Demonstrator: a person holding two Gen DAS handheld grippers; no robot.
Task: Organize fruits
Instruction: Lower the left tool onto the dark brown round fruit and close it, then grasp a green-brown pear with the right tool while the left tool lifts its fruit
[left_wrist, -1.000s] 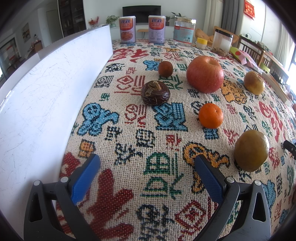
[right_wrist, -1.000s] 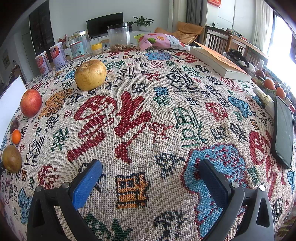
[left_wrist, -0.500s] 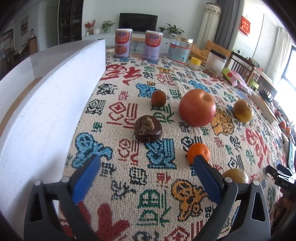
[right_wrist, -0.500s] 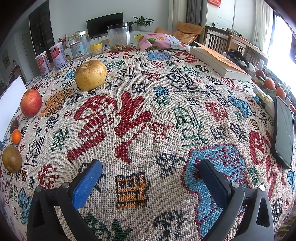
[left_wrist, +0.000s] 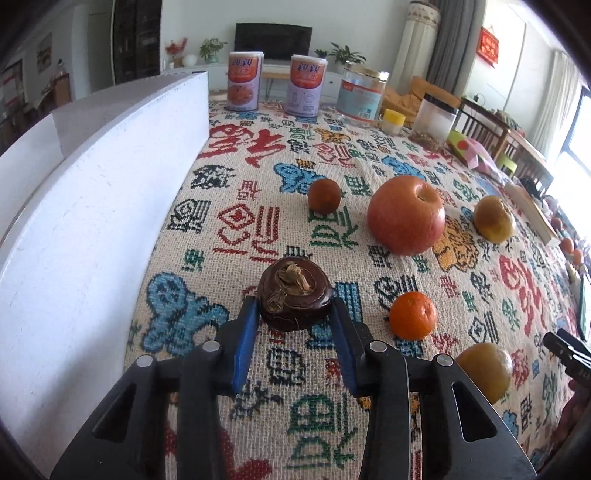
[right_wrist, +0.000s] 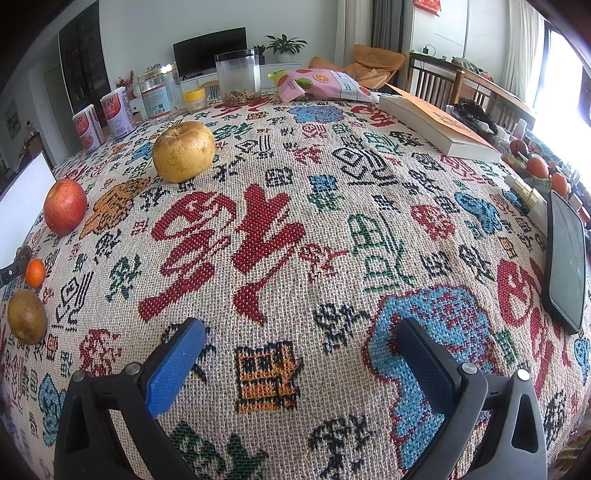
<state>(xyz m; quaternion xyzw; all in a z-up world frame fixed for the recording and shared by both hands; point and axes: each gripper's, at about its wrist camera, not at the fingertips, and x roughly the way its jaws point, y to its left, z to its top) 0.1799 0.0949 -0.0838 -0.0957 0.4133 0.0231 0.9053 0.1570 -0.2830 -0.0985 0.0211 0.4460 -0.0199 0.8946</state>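
A dark brown, wrinkled round fruit (left_wrist: 293, 295) sits on the patterned tablecloth between the blue pads of my left gripper (left_wrist: 293, 308). Its jaws are closing and both pads touch the fruit's sides. Beyond it lie a small brown fruit (left_wrist: 324, 196), a red apple (left_wrist: 405, 215), a tangerine (left_wrist: 412, 315), a yellow pear (left_wrist: 494, 219) and a green-brown fruit (left_wrist: 484, 371). My right gripper (right_wrist: 301, 328) hangs over bare cloth, jaws wide and closing slightly, with nothing between them. The pear (right_wrist: 183, 151) and apple (right_wrist: 65, 211) lie far to its left.
A tall white box wall (left_wrist: 92, 221) runs along the left of the cloth. Cans (left_wrist: 245, 81) and jars (left_wrist: 364, 94) stand at the far edge. A black phone (right_wrist: 565, 258) and a book (right_wrist: 439, 129) lie on the right side.
My left gripper moved forward to the dark brown fruit and its jaws came together from wide apart onto the fruit's sides. The right gripper stayed where it was.
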